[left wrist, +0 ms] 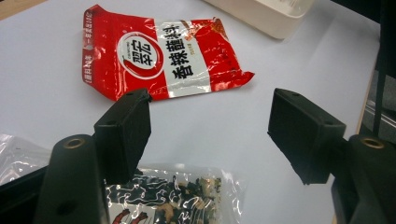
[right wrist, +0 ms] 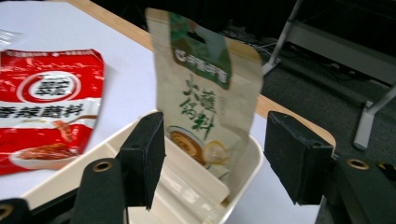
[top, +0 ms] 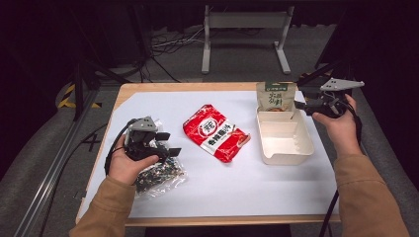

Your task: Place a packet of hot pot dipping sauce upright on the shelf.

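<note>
The right gripper [top: 300,105] gapes empty at the far right, its beige-and-green stand-up pouch [top: 275,96] propped upright in the cream plastic tray [top: 285,139]; the left gripper [top: 168,145], unclenched, hovers over the clear seaweed packet [top: 160,176] near left on the tabletop [top: 237,182], likely next.

A red sauce packet [top: 215,132] lies flat near the middle of the white-covered desk [top: 237,190], apart from everything else on it. Beyond the desk's far edge, a grey metal frame [top: 245,37] stands on the dark floor [top: 188,59], with loose cables [top: 168,44] trailing beside it.
</note>
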